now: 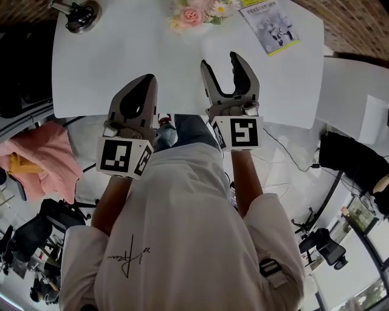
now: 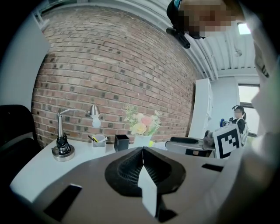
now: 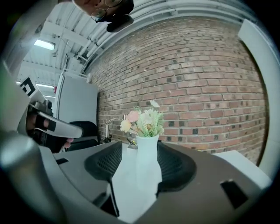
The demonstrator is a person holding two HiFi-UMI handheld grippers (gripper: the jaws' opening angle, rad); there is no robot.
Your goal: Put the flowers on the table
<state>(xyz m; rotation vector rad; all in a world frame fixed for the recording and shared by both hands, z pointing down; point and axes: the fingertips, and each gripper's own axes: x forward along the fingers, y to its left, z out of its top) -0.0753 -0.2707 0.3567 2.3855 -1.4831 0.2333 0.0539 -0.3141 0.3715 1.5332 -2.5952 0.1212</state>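
A white vase (image 3: 147,154) of pink, cream and white flowers (image 1: 197,13) stands upright on the far side of the white table (image 1: 152,54), near the brick wall. In the right gripper view it shows through the gap of my right gripper (image 3: 141,151), which is open. The head view shows that gripper (image 1: 226,65) over the table's near half, well short of the vase and touching nothing. My left gripper (image 1: 137,92) hovers beside it to the left, shut and empty. In the left gripper view its jaws (image 2: 142,150) meet, with the flowers (image 2: 142,124) far ahead.
A chrome desk lamp (image 1: 79,13) stands at the table's far left, with a pen cup (image 2: 99,140) and a black cup (image 2: 121,142) next to the vase. A booklet (image 1: 269,24) lies at the far right. A pink cloth (image 1: 42,158) lies left of the person.
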